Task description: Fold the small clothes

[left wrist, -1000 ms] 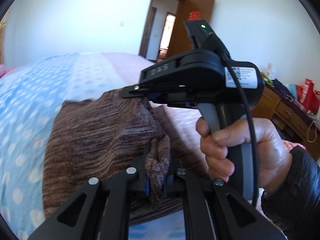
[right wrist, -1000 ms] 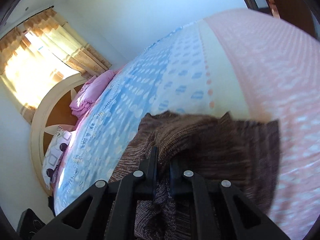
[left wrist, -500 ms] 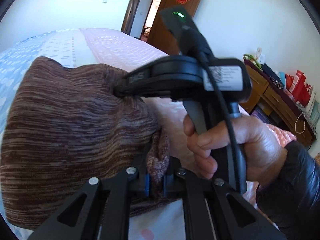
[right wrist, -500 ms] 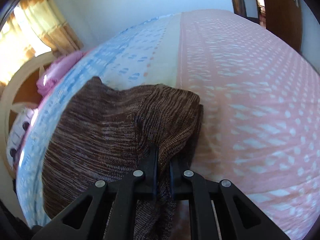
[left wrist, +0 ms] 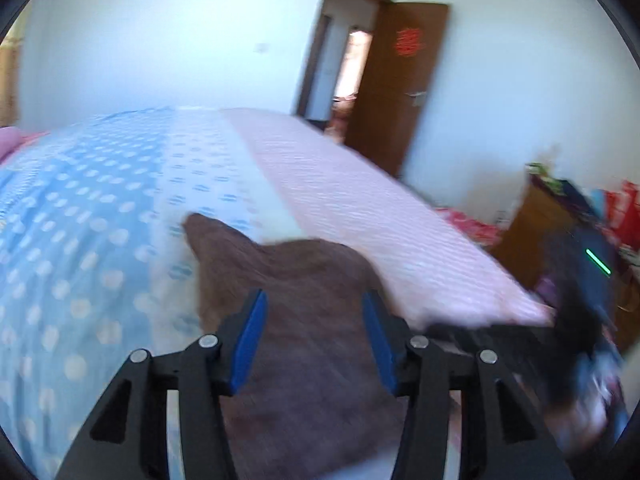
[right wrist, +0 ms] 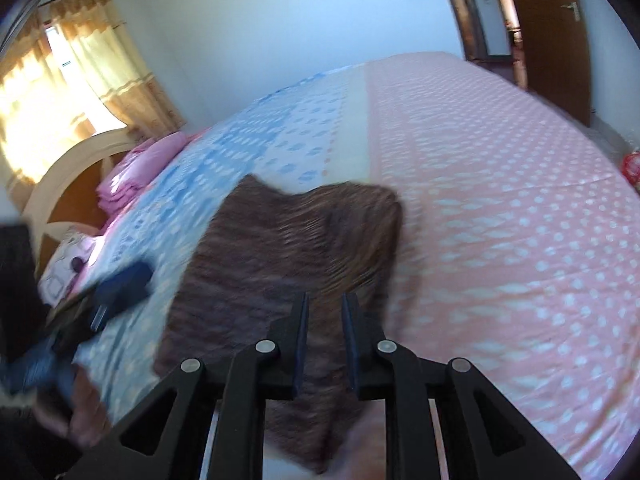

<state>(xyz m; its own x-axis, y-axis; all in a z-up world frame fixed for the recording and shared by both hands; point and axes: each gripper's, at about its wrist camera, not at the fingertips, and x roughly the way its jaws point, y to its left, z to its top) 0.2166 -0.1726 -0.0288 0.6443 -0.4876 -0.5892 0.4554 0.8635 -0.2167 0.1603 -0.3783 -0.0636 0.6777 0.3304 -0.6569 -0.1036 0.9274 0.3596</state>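
Both grippers have let the brown knit garment [left wrist: 304, 344] go since a second ago.
Left gripper [left wrist: 312, 312] and right gripper [right wrist: 325, 312] are opening, pads seemingly clear of it; one garment lies on the bedspread [right wrist: 500, 184]; motion blur leaves nothing legible.

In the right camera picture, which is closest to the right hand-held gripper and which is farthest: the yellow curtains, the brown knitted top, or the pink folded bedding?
From the right hand-held gripper, whose jaws are opening:
1. Brown knitted top: right in front, lying on the bed.
2. Pink folded bedding: farther left, by the headboard.
3. Yellow curtains: farthest, upper left, at the window.
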